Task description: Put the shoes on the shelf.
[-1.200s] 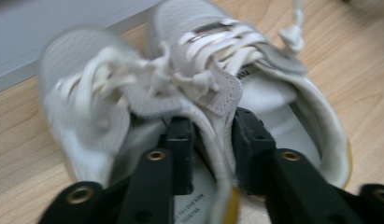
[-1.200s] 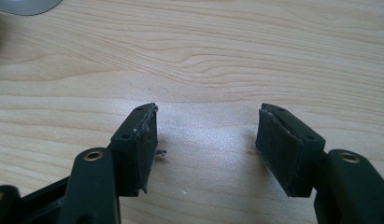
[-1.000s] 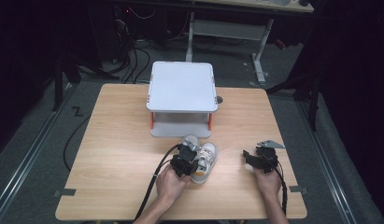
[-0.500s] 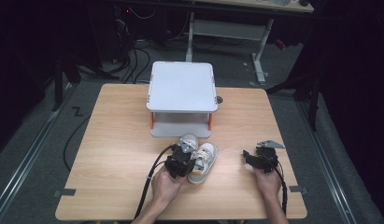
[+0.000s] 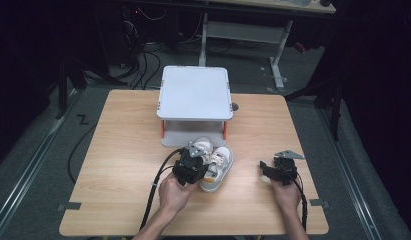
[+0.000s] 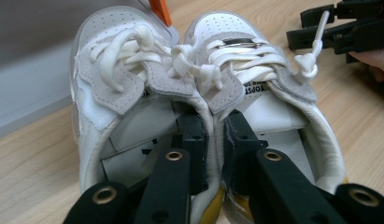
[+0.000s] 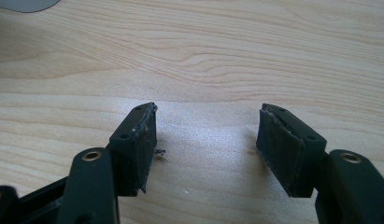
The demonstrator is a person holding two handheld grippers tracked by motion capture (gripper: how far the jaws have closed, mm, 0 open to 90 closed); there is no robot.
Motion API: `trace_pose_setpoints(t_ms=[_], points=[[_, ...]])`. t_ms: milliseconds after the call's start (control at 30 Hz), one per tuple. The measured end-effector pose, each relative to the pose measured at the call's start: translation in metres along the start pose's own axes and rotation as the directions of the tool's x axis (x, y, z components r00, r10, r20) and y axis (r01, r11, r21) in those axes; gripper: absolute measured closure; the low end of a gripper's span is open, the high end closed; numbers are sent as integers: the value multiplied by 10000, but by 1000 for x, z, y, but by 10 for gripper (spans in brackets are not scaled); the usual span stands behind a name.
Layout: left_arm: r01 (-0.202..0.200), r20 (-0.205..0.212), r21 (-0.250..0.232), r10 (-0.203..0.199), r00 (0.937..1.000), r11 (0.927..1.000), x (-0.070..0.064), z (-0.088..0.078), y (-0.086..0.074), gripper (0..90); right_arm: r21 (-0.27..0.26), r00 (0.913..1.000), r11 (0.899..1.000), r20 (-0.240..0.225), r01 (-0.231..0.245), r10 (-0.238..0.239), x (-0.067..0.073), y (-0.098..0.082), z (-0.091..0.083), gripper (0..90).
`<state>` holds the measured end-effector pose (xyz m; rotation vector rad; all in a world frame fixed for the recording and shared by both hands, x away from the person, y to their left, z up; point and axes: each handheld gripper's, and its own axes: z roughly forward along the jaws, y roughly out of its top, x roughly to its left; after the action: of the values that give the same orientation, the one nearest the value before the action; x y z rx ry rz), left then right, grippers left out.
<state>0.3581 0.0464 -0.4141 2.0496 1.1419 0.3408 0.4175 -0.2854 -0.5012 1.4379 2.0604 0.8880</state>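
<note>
A pair of small white sneakers [image 5: 219,165] with white laces lies in front of the grey stand. In the left gripper view the left shoe [image 6: 110,88] and right shoe [image 6: 269,88] sit side by side, toes pointing away. My left gripper [image 6: 213,135] has one jaw inside each shoe and is shut on the two adjoining inner collars, pinching them together. From above, the left gripper [image 5: 193,161] sits over the shoes' heels. My right gripper [image 5: 265,167] rests on the table to the right, open, with bare wood between its pads [image 7: 206,140].
A white two-level stand [image 5: 194,92] with orange posts stands at the table's far middle, just beyond the shoes. The wooden table [image 5: 123,150] has open room left and right. Cables trail from both grippers toward the near edge. The right gripper [image 6: 339,28] is near the right shoe's toe.
My left gripper has shifted slightly left and lifted a little, carrying the pinched shoes with it. The right gripper has stayed where it was.
</note>
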Motion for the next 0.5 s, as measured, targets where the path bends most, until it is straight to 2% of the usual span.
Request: trace_pose_setpoints(t_ms=[167,300,433,500], points=[[108,-119,-214,-110,9999,9997,10,-8,3,812,0,10000,10000,25,-26,26,0,0,0,376],[250,-345,-280,-260,9991,9993,18,-11,5,812,15,10000,10000,1,-9,9,0,0,0,372],[161,-724,-300,-183,9972,9994,25,-12,11,812,-7,10000,10000,-16,-26,26,0,0,0,371],[190,-805,-425,-224,9965,9989,29,-12,15,812,-27,10000,10000,-35,-55,55,-1,0,0,401]])
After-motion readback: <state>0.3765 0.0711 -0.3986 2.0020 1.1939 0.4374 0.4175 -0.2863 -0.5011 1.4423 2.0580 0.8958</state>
